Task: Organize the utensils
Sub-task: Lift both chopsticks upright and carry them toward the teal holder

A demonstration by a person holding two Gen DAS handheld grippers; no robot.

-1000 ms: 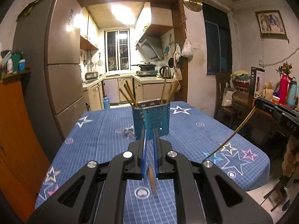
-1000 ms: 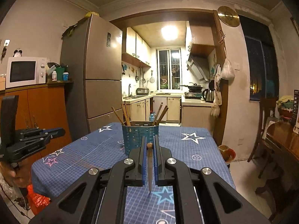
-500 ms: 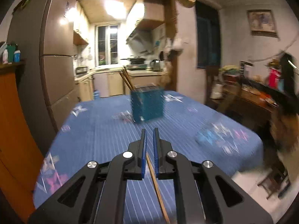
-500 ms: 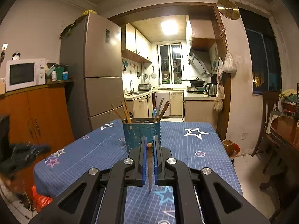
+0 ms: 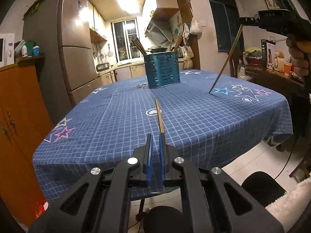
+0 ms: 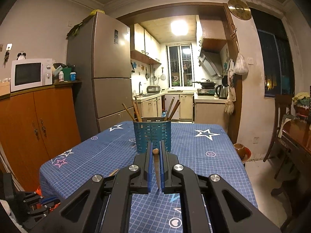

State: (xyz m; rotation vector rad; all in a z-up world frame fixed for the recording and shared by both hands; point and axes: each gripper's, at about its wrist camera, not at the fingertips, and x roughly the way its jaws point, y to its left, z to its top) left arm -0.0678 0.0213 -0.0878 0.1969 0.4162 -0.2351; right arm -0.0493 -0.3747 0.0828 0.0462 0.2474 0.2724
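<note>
A blue perforated utensil holder [image 5: 162,69] [image 6: 152,136] stands mid-table with several chopsticks in it. One loose chopstick [image 5: 159,116] lies on the cloth, its near end just ahead of my left gripper [image 5: 155,137]. That gripper is shut with nothing between its pads and hovers low over the table's near edge. It also shows at the lower left of the right wrist view as the left gripper [image 6: 50,201]. My right gripper [image 6: 155,145] [image 5: 242,21] is shut on a chopstick [image 6: 156,167] [image 5: 225,58]. This chopstick slants down, its tip at the cloth right of the holder.
The table wears a blue checked cloth with stars [image 5: 194,120]. An orange cabinet [image 5: 17,116] and a tall fridge [image 5: 75,58] stand to its left. A dark wooden side table [image 6: 297,136] and a chair [image 6: 279,116] stand to its right. A person's hand [image 5: 297,54] grips the right tool.
My left gripper has sunk and drawn back toward the table's near edge; the loose chopstick now lies ahead of its tips instead of under them. The right gripper kept its chopstick and barely moved.
</note>
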